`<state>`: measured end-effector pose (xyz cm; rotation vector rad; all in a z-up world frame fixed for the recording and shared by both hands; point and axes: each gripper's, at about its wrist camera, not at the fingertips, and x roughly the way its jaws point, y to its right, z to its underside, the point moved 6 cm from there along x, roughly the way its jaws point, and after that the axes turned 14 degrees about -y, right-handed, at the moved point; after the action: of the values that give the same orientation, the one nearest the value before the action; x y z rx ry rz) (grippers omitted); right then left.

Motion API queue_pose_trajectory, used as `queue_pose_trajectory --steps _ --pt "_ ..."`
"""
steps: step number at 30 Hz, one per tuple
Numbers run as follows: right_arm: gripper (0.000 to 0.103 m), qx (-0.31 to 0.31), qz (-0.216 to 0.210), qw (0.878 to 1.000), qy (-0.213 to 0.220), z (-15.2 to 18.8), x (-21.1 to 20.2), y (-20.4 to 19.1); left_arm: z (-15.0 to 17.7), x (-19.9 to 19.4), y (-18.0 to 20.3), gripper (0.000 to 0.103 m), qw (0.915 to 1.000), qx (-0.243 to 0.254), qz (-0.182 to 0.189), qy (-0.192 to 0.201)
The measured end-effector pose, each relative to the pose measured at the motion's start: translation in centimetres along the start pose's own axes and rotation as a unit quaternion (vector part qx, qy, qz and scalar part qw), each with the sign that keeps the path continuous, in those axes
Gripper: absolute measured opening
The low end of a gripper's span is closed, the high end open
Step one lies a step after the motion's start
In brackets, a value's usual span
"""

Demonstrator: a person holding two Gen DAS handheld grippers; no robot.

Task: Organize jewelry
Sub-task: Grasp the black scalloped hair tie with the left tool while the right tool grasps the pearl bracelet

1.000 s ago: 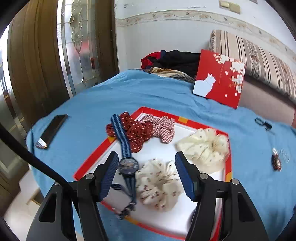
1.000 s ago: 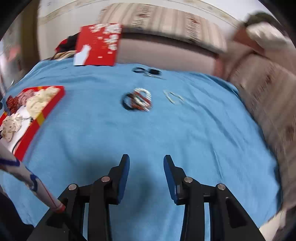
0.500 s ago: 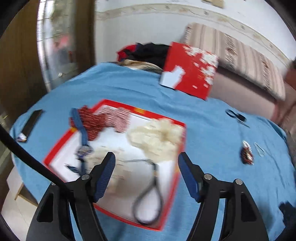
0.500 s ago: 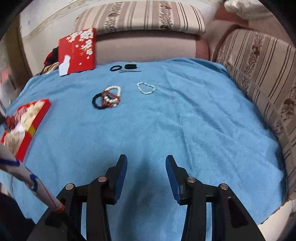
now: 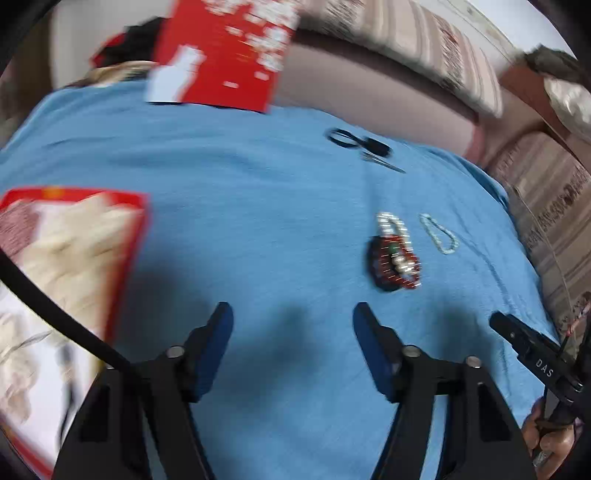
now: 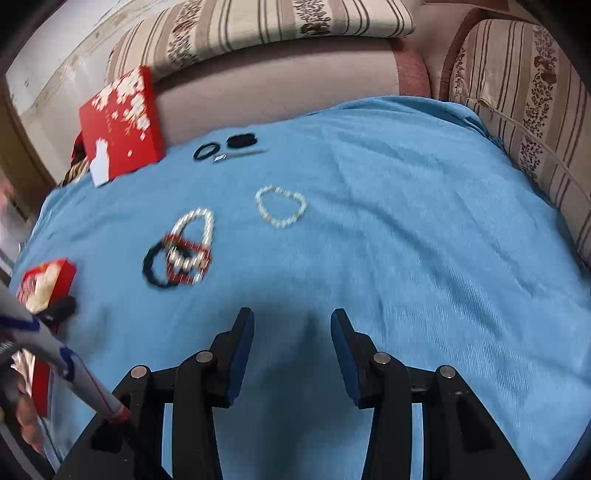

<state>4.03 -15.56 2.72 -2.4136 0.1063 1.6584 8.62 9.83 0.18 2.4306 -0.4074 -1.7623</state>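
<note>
- Left gripper (image 5: 292, 325), bottom centre of the left wrist view, has its jaws wide apart and holds nothing above the blue cloth (image 5: 240, 177).
- Right of centre in that view lies a bracelet pile (image 5: 395, 254), blurred, with a pearl loop (image 5: 439, 233) just beside it; the red tray (image 5: 142, 221) sits at the left edge.
- Right gripper (image 6: 291, 332), bottom centre of the right wrist view, is likewise spread and empty.
- Left of centre in that view lies the bracelet pile (image 6: 181, 253); the pearl loop (image 6: 280, 205) is at centre and the tray (image 6: 68, 271) at far left.

blue cloth (image 6: 406, 221); red tray (image 5: 140, 206); red box with white blossoms (image 6: 122, 122); striped beige cushions (image 6: 280, 18); white bead bracelet (image 6: 280, 210).
</note>
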Motion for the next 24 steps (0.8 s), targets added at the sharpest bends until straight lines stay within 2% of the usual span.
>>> queue_pose_trajectory --steps 3,7,10,11,12,13,16,20,24 --pt "0.047 0.007 -0.007 1.000 0.010 -1.0 0.5 0.9 -1.9 2.7 2.2 0.056 0.9990 0.011 0.037 -0.022" --pt "0.047 0.025 -0.022 0.999 -0.001 -1.3 1.5 2.3 -3.8 5.6 4.5 0.052 0.9975 0.026 0.052 -0.039" --pt "0.047 0.031 -0.034 0.999 -0.001 -2.0 1.7 2.6 -4.3 7.1 5.6 0.035 0.9978 0.035 0.032 -0.046" --pt "0.047 0.032 -0.036 0.999 0.002 -2.1 1.6 2.6 -4.3 7.0 5.6 0.014 0.9983 0.032 0.023 -0.042" --pt "0.047 0.032 -0.038 0.999 0.006 -2.4 1.5 2.6 -4.2 6.9 5.5 0.006 0.9978 0.025 0.035 -0.051" --pt "0.047 0.032 -0.039 0.999 0.008 -2.5 1.4 2.6 -4.1 6.5 5.2 0.006 0.9970 0.012 0.050 -0.057" --pt "0.047 0.028 -0.039 0.999 0.010 -2.4 1.1 2.4 -3.1 4.1 3.8 0.006 0.9973 0.000 0.057 -0.047" --pt "0.047 0.021 -0.048 0.999 0.003 -2.1 1.4 2.0 -0.7 1.3 0.9 0.006 0.9974 -0.022 0.050 -0.046" --pt "0.047 0.007 -0.066 0.998 -0.010 -2.0 2.3 0.3 1.2 0.8 -2.6 0.006 0.9981 -0.033 0.015 -0.050"
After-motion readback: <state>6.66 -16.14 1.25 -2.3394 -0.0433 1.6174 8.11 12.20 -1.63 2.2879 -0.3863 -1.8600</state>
